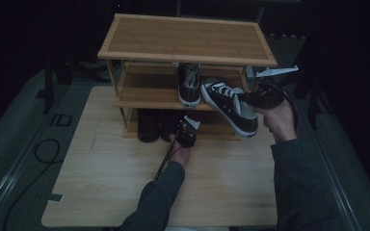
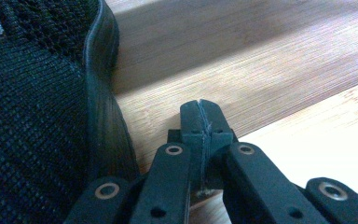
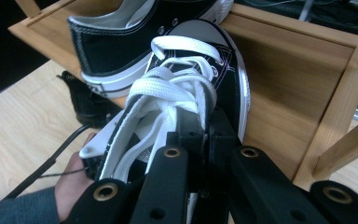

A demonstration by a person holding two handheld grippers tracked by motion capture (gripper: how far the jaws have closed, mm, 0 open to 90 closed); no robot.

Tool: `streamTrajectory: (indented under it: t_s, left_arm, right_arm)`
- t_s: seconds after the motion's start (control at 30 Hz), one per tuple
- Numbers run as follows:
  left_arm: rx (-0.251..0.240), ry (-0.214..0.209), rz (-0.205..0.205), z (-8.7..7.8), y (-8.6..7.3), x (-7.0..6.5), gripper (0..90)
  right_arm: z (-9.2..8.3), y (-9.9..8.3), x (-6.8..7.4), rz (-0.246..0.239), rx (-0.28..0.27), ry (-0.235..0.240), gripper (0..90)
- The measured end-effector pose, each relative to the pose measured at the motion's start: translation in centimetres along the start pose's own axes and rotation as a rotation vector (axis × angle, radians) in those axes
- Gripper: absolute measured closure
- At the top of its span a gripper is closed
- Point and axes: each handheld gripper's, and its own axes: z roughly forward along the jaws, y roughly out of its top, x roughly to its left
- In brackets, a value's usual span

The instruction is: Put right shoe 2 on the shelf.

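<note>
A three-tier bamboo shoe rack [image 1: 188, 41] stands at the back of the pale wooden desk [image 1: 106, 183]. The right tool [image 1: 250, 99] is clamped on the side wall of a black canvas sneaker with white laces [image 1: 229, 106], holding it tilted in the air at the front right of the middle shelf, toe toward the rack. Its matching black sneaker [image 1: 189, 84] rests on that shelf, just beside it. The left tool [image 1: 187, 129], jaws pressed together on nothing, sits low at the bottom shelf, just beside a black mesh shoe [image 2: 32, 116] standing there.
</note>
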Motion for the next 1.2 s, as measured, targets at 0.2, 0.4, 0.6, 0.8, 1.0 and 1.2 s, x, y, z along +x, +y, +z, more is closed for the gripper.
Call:
streamTrajectory:
  t_s: [0.2, 0.4, 0.6, 0.8, 1.0, 1.2]
  left_arm:
    - [0.0, 0.002, 0.004, 0.0, 0.0, 0.0, 89.7]
    - [0.0, 0.0, 0.005, 0.0, 0.0, 0.0, 89.7]
    - [0.001, 0.002, 0.005, 0.0, 0.0, 0.0, 89.7]
    - [0.0, 0.001, 0.005, 0.0, 0.0, 0.0, 89.7]
    - [0.0, 0.005, 0.007, 0.0, 0.0, 0.0, 89.6]
    - [0.0, 0.004, 0.005, 0.0, 0.0, 0.0, 89.6]
  right_arm:
    - [0.9, 0.0, -0.2, 0.002, 0.006, -0.043, 88.1]
    - [1.2, -0.1, -1.0, 0.033, -0.019, -0.029, 88.0]
    - [1.3, -0.2, -1.4, 0.026, -0.006, -0.026, 86.2]
    - [0.4, 0.0, -1.2, 0.008, -0.006, -0.051, 75.6]
    - [-1.2, 0.2, -0.9, -0.005, -0.036, -0.051, 72.3]
    - [-1.9, 0.2, -1.0, -0.012, -0.034, -0.047, 72.1]
